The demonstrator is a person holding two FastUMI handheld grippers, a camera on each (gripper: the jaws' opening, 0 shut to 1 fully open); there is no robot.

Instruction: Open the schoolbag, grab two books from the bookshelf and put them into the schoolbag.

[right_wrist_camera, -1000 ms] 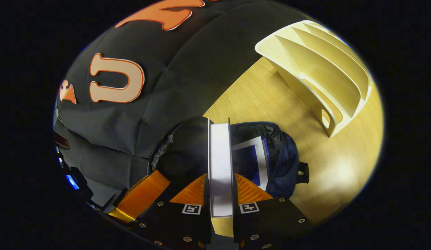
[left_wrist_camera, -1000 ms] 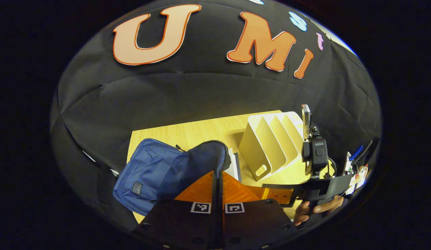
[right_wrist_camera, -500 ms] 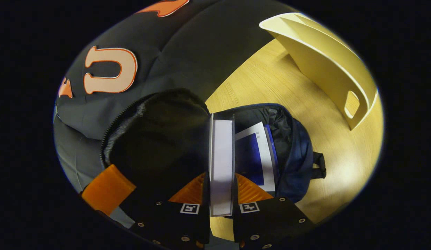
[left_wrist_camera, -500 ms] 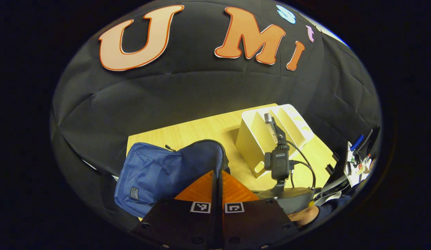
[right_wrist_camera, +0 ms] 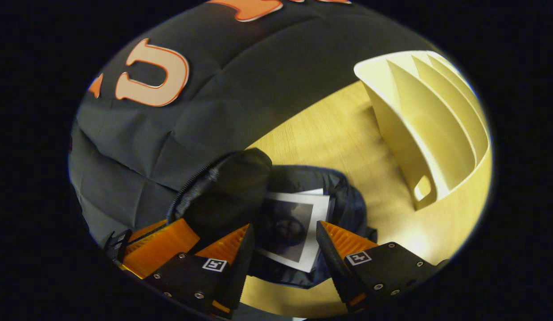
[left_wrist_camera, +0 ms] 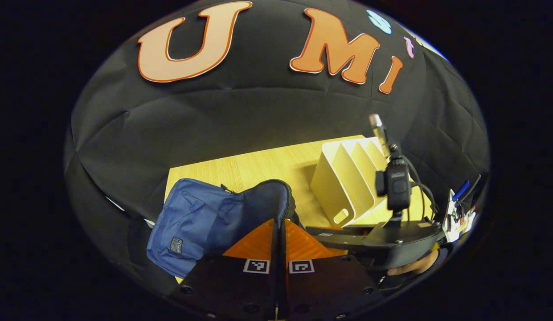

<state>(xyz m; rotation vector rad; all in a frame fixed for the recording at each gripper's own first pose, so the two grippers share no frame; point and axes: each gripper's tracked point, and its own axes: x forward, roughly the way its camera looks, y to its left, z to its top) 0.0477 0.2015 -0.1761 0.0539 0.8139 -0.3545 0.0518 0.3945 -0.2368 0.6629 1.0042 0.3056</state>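
- On the pale wood-grain table (right_wrist_camera: 343,133), the blue fabric schoolbag (left_wrist_camera: 200,218) lies with its mouth open; in the right gripper view its dark lining surrounds a book with a white border and dark cover (right_wrist_camera: 289,232), lying flat inside.
- Change from half a second ago: the right gripper (right_wrist_camera: 283,249) then clamped a white-edged book upright over the bag; now its fingers stand spread apart with nothing between them, and the book rests in the bag beneath.
- A second book cannot be made out under the top one.
- Left gripper (left_wrist_camera: 278,240): fingers pressed together on the raised flap of the schoolbag (left_wrist_camera: 269,200), which stands up from the bag, exactly as in the earlier frames.
- Flap texture: soft woven cloth, rounded top, edged by a zip track (right_wrist_camera: 191,196) of fine teeth.
- Beside the schoolbag, to its right in the left gripper view, stands the cream plastic bookshelf (left_wrist_camera: 347,187): smooth slanted dividers, an oval handle hole in its end panel, its slots bare.
- Between bag and bookshelf in that view, the other gripper's body with a mounted black camera (left_wrist_camera: 394,189), and the person's hand (left_wrist_camera: 412,266) below it.
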